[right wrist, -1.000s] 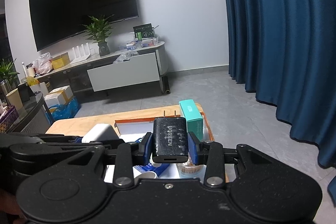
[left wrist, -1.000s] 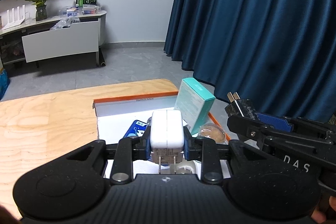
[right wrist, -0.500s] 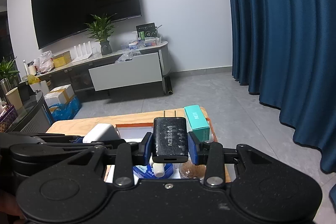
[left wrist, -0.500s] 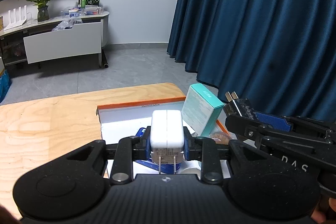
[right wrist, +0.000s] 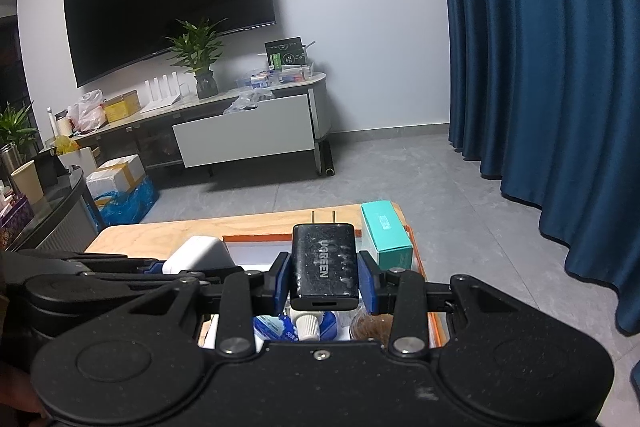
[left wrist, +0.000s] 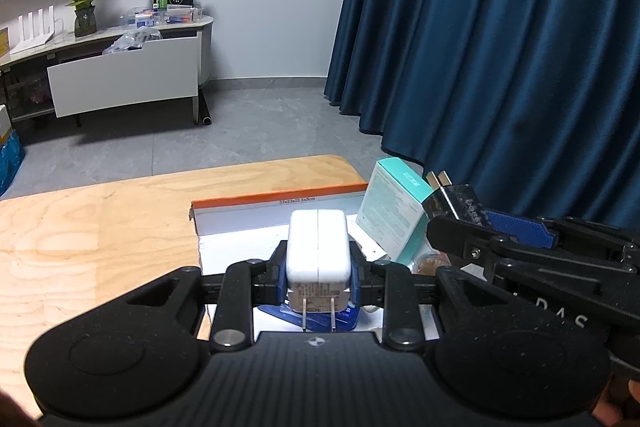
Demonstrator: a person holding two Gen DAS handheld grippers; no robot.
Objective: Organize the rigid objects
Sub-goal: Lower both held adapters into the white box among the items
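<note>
You are gripping a white charger point(left wrist: 318, 247) in your left gripper point(left wrist: 318, 273) and a black charger point(right wrist: 323, 261) (prongs forward) in your right gripper point(right wrist: 324, 283) — both hanging over the open box point(left wrist: 256, 211) on the wooden surface point(left wrist: 88, 227).

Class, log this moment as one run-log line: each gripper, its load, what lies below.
left gripper: shut on white charger | right gripper: shut on black charger | below: box, teal carton

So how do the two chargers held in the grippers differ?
The white charger sits in the left gripper with prongs toward the camera; the black charger, marked UGREEN, sits in the right gripper with prongs pointing away. Both are two-prong plugs clamped over the open box.
</note>
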